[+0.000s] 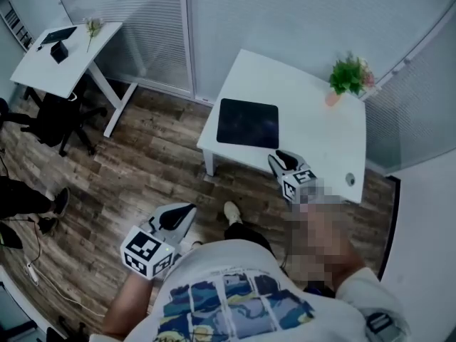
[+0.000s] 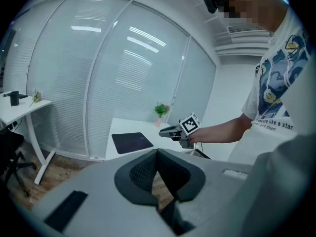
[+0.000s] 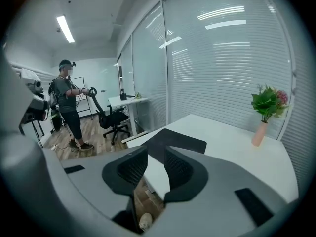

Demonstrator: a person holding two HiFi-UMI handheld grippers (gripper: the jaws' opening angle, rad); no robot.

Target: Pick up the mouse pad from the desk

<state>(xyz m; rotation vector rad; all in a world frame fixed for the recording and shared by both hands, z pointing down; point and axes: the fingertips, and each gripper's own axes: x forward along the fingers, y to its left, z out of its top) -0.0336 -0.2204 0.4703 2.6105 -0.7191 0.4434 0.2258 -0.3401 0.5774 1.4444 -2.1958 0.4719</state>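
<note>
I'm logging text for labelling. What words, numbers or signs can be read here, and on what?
"like a": on the person's T-shirt, left gripper view; the words around it and the line beneath are too blurred to read.
Marker cubes on the left gripper and right gripper: square patterns only, no letters or numbers.
Mouse pad: no print visible.

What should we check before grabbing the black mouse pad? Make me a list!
1. Mouse pad lies flat on the desk, nothing on it: ok.
2. Right gripper jaws apart, nothing between them: ok.
3. Right gripper at the pad: not ok; it is at the desk's near edge, short of the pad.
4. Left gripper ready: not ok; jaws together, low over the floor.
5. Plant out of the way: ok, at the far corner.
6. Pad's edge easy to lift: cannot tell.
</note>
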